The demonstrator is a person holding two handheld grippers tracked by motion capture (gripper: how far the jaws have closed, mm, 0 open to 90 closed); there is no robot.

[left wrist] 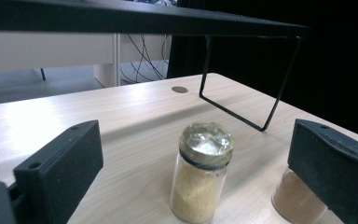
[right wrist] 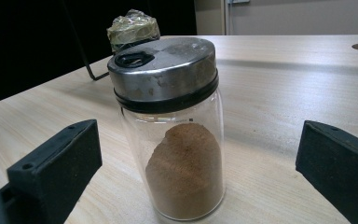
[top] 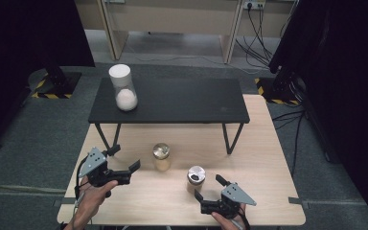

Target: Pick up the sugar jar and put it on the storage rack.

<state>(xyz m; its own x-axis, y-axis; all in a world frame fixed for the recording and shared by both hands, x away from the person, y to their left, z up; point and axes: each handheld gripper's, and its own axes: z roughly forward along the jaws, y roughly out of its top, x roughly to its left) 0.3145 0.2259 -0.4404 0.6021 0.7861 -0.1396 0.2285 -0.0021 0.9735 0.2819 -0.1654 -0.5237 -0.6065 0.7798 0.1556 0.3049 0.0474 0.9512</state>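
Both jaws stand wide: the left hand-held gripper (top: 124, 158) faces the yellow-powder jar (top: 161, 156), the right hand-held gripper (top: 210, 188) the brown-powder jar (top: 196, 178), free desk (top: 263, 167) around.

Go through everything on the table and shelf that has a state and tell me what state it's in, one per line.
Left gripper: open, holding nothing, aimed at the yellow-powder jar.
Right gripper: open, holding nothing, jaws either side of the brown-powder jar.
Yellow-powder jar: upright, top covered, partly full.
Brown-powder jar: upright, metal lid on, about half full.
White-powder jar: upright on the black shelf, capped, powder low.
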